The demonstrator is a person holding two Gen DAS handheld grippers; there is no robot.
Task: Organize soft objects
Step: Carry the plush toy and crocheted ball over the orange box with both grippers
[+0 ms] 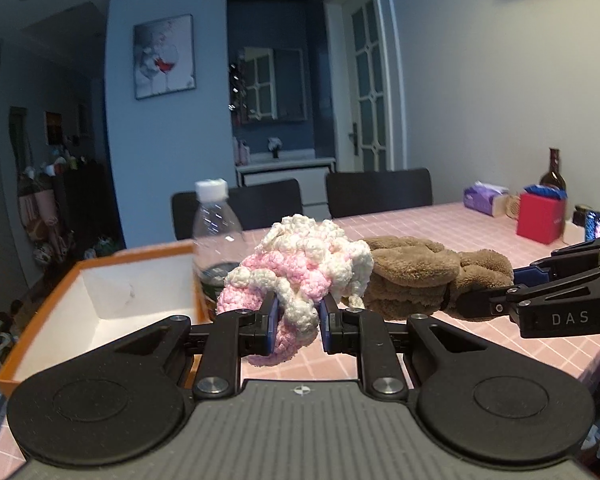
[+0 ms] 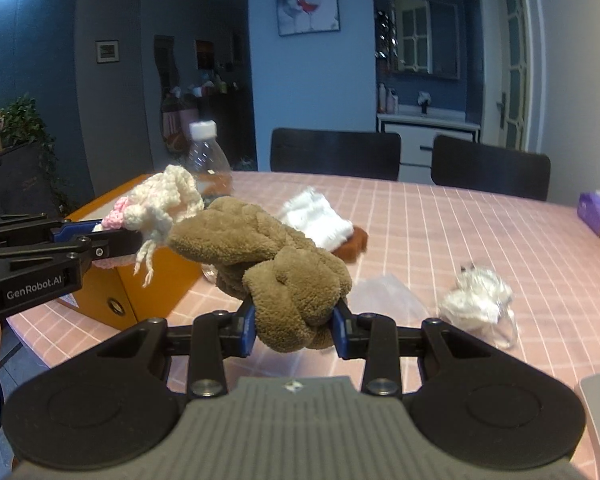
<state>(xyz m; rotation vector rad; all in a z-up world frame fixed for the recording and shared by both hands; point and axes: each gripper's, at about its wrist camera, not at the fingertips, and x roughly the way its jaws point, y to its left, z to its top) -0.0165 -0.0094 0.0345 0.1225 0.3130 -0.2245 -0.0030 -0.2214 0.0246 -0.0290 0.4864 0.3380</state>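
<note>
My left gripper point(image 1: 299, 312) is shut on a pink and white crocheted bundle point(image 1: 300, 264), held up above the table. Beside it on the right, my right gripper point(image 2: 295, 322) is shut on a brown knotted plush piece point(image 2: 276, 260). The two soft things touch in mid-air. In the left wrist view the brown plush point(image 1: 420, 276) and the right gripper point(image 1: 480, 304) come in from the right. In the right wrist view the crocheted bundle point(image 2: 156, 204) and the left gripper point(image 2: 116, 240) come in from the left, over the orange box point(image 2: 148, 276).
The orange box point(image 1: 100, 296), white inside, stands at the table's left end, a clear water bottle point(image 1: 216, 232) beside it. A white cloth point(image 2: 320, 216) on a rust-brown piece point(image 2: 354, 246), clear wrap point(image 2: 384, 292) and a crumpled white bundle point(image 2: 476, 300) lie on the pink checked tablecloth point(image 2: 460, 232). Red box point(image 1: 540, 218), tissues point(image 1: 484, 200) far right.
</note>
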